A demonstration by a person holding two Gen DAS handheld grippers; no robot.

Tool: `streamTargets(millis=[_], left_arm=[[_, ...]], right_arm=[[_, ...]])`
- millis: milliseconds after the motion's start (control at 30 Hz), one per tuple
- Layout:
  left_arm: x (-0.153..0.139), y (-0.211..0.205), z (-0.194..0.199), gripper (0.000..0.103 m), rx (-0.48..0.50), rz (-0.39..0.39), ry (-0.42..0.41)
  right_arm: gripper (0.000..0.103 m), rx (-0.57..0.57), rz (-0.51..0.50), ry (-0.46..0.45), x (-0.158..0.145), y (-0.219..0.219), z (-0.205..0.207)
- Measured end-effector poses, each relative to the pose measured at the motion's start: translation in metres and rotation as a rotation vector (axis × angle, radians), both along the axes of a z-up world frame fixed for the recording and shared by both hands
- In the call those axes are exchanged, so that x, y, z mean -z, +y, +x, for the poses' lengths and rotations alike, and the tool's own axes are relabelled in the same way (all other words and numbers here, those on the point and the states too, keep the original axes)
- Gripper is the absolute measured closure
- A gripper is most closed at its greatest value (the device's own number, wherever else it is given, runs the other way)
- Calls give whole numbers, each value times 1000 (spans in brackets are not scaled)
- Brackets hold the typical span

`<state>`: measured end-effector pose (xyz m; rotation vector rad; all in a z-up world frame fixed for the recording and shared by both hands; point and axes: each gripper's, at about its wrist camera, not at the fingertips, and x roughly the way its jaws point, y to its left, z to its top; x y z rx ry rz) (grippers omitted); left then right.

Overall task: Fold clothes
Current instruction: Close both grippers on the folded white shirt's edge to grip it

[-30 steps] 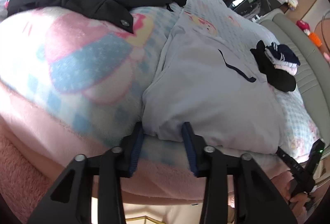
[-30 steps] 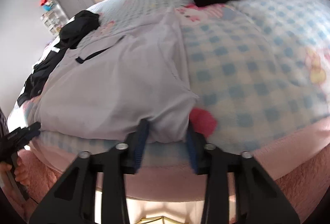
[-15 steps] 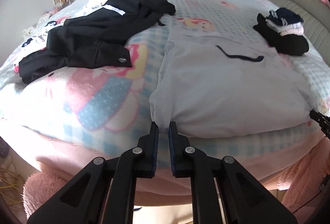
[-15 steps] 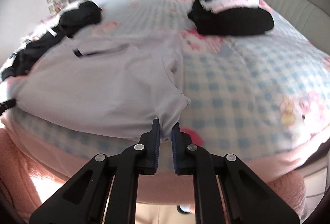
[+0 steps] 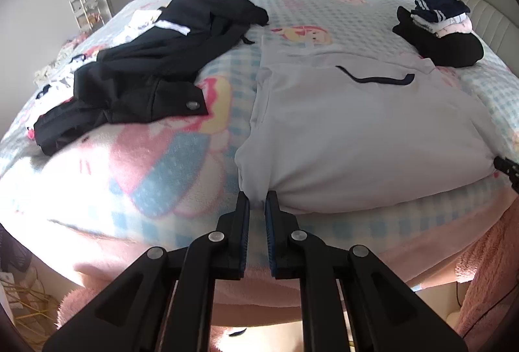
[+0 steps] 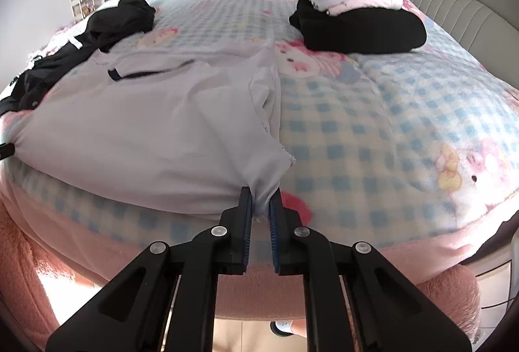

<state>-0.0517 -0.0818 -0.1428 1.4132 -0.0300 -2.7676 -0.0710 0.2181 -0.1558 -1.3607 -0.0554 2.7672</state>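
A wide bed point(image 5: 340, 11) fills both views, covered by a fleecy blanket point(image 6: 373, 131) in pale blue and cream checks with pink cartoon figures, soft and napped so that cloth laid on it tends to stay put. Spread flat near the front edge lies the garment being folded, a pale grey shirt point(image 5: 356, 131) of thin, smooth fabric with a dark-trimmed neckline toward the far side and its hem toward the person. To its left sprawls a heap of black clothes point(image 5: 155, 66), heavier cloth with a metal snap, apparently still waiting. Toward the headboard sits a stack of folded clothes point(image 6: 356, 15), black at the bottom with striped and pale pieces on top, probably the finished pile. The left gripper point(image 5: 257, 206) is clenched on the shirt's near left corner, the fabric bunching between its blue ribbed pads; its jaws have just been closing on that cloth. The right gripper point(image 6: 260, 206) pinches the near right corner the same way, having likewise just been closing. Holding both hem corners likely sets up lifting the lower edge toward the collar.
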Motion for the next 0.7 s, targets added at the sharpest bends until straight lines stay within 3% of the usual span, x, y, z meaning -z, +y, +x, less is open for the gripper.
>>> streamTargets(millis=[233, 467, 533, 700], left_arm=[[15, -21, -1, 93, -74, 127, -65], [5, -48, 10, 93, -147, 258, -20], [-1, -56, 12, 93, -149, 322, 12], [-16, -44, 8, 93, -90, 360, 80]], right_arm=[[93, 37, -63, -47, 13, 14, -1], [93, 123, -316, -61, 11, 47, -1], [93, 127, -311, -32, 3, 45, 2], [90, 180, -238, 24, -15, 46, 4]])
